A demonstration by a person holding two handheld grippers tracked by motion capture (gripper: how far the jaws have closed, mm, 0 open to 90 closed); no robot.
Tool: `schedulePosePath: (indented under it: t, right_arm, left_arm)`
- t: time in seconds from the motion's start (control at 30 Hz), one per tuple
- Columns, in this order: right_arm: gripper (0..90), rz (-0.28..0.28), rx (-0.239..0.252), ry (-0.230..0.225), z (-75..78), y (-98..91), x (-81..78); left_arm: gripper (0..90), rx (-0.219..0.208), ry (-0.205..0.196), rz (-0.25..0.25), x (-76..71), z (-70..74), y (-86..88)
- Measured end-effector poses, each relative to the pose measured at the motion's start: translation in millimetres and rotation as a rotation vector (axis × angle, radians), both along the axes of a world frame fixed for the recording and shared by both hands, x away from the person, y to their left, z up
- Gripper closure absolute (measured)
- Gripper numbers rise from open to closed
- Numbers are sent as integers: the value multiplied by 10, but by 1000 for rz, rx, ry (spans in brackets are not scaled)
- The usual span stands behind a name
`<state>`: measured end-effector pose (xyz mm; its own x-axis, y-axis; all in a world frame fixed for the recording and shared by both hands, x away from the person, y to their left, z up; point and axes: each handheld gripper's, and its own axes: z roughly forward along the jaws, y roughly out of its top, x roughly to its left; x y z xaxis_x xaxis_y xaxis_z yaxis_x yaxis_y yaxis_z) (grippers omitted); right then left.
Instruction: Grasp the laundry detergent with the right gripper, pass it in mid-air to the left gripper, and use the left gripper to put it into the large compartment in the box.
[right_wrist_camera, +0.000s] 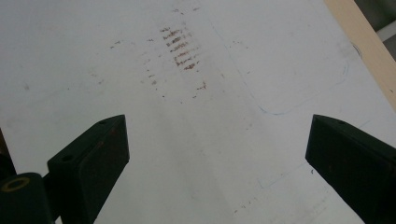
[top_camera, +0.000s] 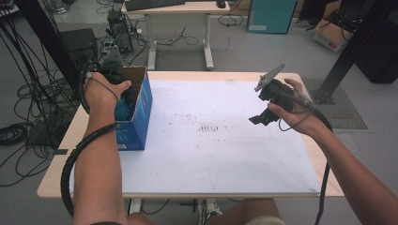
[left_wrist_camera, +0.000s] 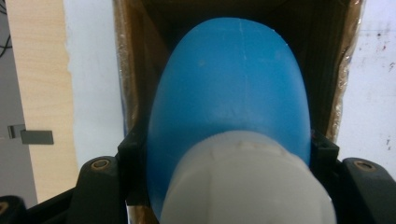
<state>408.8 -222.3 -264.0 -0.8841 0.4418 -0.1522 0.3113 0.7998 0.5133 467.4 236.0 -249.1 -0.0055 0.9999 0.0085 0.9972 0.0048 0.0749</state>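
1. High view: a light wooden table carries a white, smudged paper sheet over most of its top. At the sheet's left edge stands an open blue cardboard box with a brown inside, its mouth facing up. The person's left hand holds the left gripper over that mouth, pointing down into the box, where a patch of blue plastic shows.

2. Same view, right side: the right hand holds the right gripper above the sheet, well apart from the box, tilted down and towards the table's middle. A grey three-cornered plate sits on top of it.

3. Left gripper view: the camera looks straight down into the box. A rounded blue plastic bottle with a white cap sits between the two black jaws, which press on its sides just below the cap. The cap end is nearest the camera and the blue body points away, down into the box, so the long axis runs in line with the jaws, top to bottom of the box. Brown box walls surround the bottle.

4. Right gripper view: the two black jaws stand wide apart with nothing between them. Beneath lies the white sheet with a patch of rust-brown smudges and a faint blue pen outline.
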Motion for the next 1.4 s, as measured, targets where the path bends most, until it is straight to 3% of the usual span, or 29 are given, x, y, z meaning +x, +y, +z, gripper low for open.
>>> schedulePosePath:
  t: [0.63,1.4]
  right_arm:
    - [62,-8,-2,0,-29,-32,15]
    - [62,-12,-5,-8,3,-38,10]
  left_arm:
    - [372,-11,19,-9,-17,-258,8]
    - [370,-4,20,-23,-20,-264,-16]
